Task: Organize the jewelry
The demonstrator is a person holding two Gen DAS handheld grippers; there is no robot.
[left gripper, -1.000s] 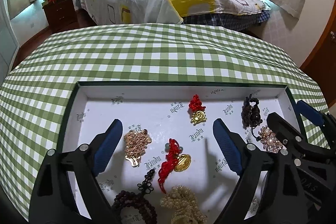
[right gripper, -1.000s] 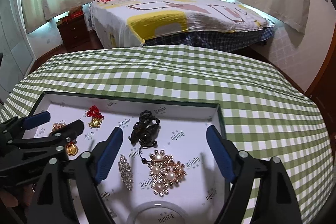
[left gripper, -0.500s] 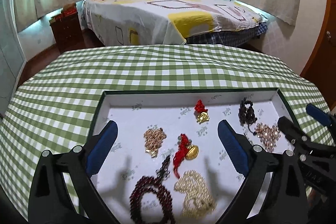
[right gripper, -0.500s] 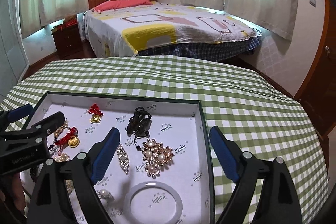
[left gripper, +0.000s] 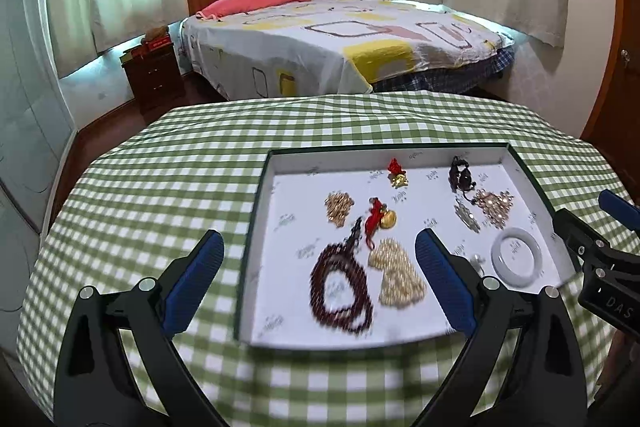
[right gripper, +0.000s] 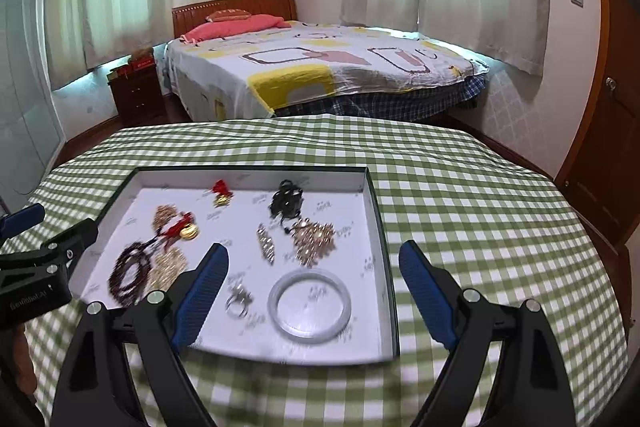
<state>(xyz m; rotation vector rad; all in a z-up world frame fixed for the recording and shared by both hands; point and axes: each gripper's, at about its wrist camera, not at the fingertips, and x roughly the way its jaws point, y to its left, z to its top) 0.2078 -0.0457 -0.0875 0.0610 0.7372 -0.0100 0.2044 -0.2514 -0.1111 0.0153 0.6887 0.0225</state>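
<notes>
Shallow white-lined jewelry tray (left gripper: 532, 183) sits on the green-checked worktop (left gripper: 160, 187), holding a dark red bead bracelet (left gripper: 340, 287), a pale jade bangle (right gripper: 310, 305) and a pearl brooch (right gripper: 314, 237). My left claw (left gripper: 320, 273) and right claw (right gripper: 314, 281) both hang spread apart, empty.

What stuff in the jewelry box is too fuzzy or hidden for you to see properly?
- Small silver piece, left wrist view: partly behind the left gripper's blue pad; motion blur hides what it is.
- Printed words on the box lining, right wrist view: too small and smeared to read.
- Near rim of the jewelry box, right wrist view: blurred.
- Right gripper: its body is cut off by the bottom edge.
</notes>
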